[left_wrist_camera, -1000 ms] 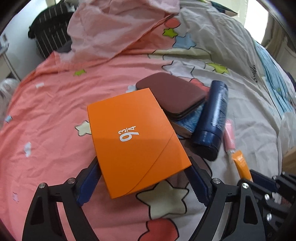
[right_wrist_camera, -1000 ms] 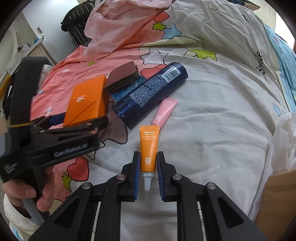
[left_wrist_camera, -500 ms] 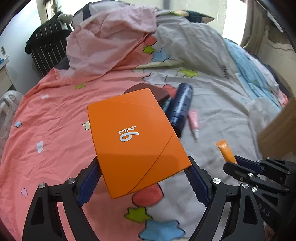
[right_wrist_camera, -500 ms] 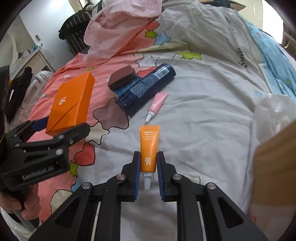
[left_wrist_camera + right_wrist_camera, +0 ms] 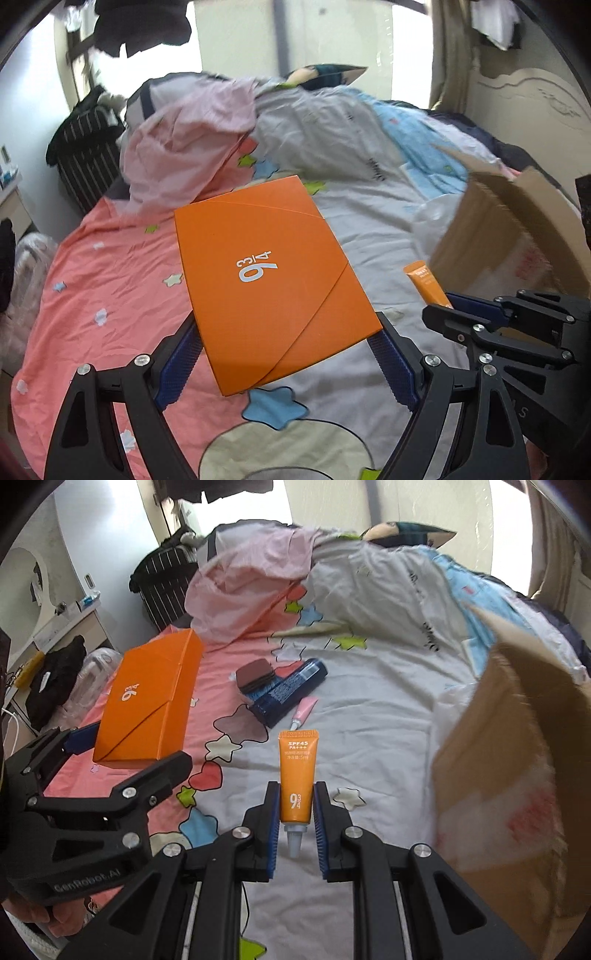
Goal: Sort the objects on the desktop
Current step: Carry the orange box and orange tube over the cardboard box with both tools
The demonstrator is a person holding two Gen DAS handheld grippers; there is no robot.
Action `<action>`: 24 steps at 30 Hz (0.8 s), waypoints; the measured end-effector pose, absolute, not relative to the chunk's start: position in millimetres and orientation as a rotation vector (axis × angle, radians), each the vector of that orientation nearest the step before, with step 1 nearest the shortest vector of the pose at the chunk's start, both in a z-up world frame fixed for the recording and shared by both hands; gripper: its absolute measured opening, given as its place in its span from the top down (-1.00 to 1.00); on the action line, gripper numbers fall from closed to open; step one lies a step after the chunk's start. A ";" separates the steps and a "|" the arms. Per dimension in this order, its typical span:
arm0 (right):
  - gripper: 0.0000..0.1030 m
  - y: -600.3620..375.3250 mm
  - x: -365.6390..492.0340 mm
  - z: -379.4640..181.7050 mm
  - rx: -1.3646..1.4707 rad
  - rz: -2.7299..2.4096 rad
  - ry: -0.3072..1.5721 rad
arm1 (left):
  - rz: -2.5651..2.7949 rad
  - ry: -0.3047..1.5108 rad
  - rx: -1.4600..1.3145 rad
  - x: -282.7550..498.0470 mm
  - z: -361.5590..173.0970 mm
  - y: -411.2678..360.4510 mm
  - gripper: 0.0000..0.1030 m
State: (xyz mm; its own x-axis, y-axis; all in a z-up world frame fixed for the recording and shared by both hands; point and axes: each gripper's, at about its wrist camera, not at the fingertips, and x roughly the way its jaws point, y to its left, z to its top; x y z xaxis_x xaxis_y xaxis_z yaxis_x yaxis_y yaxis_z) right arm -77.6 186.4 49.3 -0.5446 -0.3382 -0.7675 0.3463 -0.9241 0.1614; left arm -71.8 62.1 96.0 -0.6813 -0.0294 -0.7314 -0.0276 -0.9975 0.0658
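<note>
Cardboard box (image 5: 509, 760) beside held tube (image 5: 297, 771)

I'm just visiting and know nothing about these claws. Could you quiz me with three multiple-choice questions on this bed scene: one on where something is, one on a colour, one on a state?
1. Where is the cardboard box?
A. right of the tube
B. left of the orange box
C. under the pink cloth

2. What colour is the bottle on the bed?
A. green
B. dark blue
C. white

3. The right claw is:
A. empty
B. wide open
C. shut on the orange tube

Answers: 1 A, it fills the right edge. 2 B, navy body. 3 C, both pads press the tube.
</note>
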 end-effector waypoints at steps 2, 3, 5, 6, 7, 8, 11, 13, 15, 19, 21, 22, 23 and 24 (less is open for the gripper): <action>0.69 185.5 -69.8 54.8 1.208 -2.486 0.004 | -2.902 -0.133 1.234 -63.4 103.8 73.3 -0.72; 0.69 181.6 -66.7 57.8 1.199 -2.500 -0.002 | -2.916 -0.141 1.224 -59.2 107.6 78.5 -0.72; 0.69 171.9 -63.0 63.7 1.182 -2.526 -0.017 | -2.945 -0.156 1.207 -51.3 114.7 87.8 -0.72; 0.69 168.1 -62.2 66.6 1.174 -2.534 -0.023 | -2.956 -0.161 1.201 -48.2 117.7 91.7 -0.72; 0.69 167.3 -59.8 70.5 1.165 -2.545 -0.025 | -2.967 -0.166 1.192 -45.1 121.1 95.6 -0.72; 0.69 167.8 -56.7 74.7 1.156 -2.558 -0.025 | -2.977 -0.169 1.183 -42.5 124.5 99.0 -0.72; 0.69 179.9 -46.1 87.0 1.128 -2.586 -0.036 | -3.011 -0.180 1.153 -35.5 135.9 109.7 -0.72; 0.69 191.0 -39.8 93.8 1.112 -2.608 -0.042 | -3.030 -0.193 1.138 -32.4 141.2 116.3 -0.72; 0.69 201.6 -34.5 98.8 1.100 -2.630 -0.052 | -3.055 -0.211 1.117 -28.5 147.1 124.3 -0.72; 0.69 226.0 -26.2 102.8 1.100 -2.672 -0.072 | -3.091 -0.228 1.120 -26.0 150.7 140.6 -0.72; 0.69 237.5 -24.2 102.4 1.111 -2.689 -0.085 | -3.108 -0.235 1.131 -25.7 151.4 149.4 -0.72; 0.69 243.1 -23.6 102.7 1.114 -2.698 -0.092 | -3.117 -0.238 1.137 -25.6 151.8 153.9 -0.72; 0.69 248.4 -22.6 103.0 1.116 -2.705 -0.099 | -3.123 -0.245 1.140 -25.4 151.6 158.6 -0.72; 0.69 253.5 -21.5 103.2 1.117 -2.713 -0.105 | -3.129 -0.253 1.144 -25.5 151.1 163.7 -0.72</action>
State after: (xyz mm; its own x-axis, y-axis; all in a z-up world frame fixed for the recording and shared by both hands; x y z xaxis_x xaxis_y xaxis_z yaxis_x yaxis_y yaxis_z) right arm -21.5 253.5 103.2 -0.6923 -0.2156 -0.6887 0.1616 -0.9764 0.1433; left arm -25.5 163.7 151.1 -0.7479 0.1347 -0.6500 -0.2373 -0.9687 0.0724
